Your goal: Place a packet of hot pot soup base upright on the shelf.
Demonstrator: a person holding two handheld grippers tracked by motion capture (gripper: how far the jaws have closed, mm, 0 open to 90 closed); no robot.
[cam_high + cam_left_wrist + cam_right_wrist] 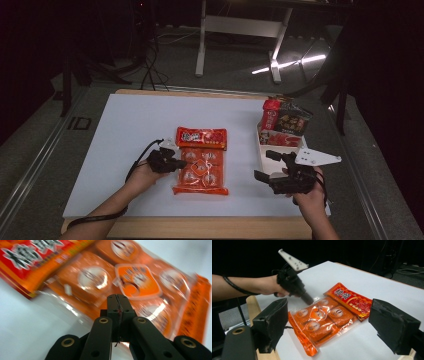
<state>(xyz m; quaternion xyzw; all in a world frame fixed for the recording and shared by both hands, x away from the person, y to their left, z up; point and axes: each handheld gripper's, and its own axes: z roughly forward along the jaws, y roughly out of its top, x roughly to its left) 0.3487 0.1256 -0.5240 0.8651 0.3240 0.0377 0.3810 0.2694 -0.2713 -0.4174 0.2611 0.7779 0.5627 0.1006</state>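
Where the orange snack pack [201, 171] lies flat mid-bench [125, 150], its left edge is met by the left hand-held gripper [176, 164], jaws shut, nothing visibly pinched. The right hand-held gripper [267, 167] is held wide open, empty. Film judged light, slippery, crinkly; the sealed edge is best pinched.

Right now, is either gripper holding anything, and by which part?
The left gripper is shut at the orange snack pack's clear side edge; whether it pinches the film cannot be told. The right gripper is open, holding nothing.
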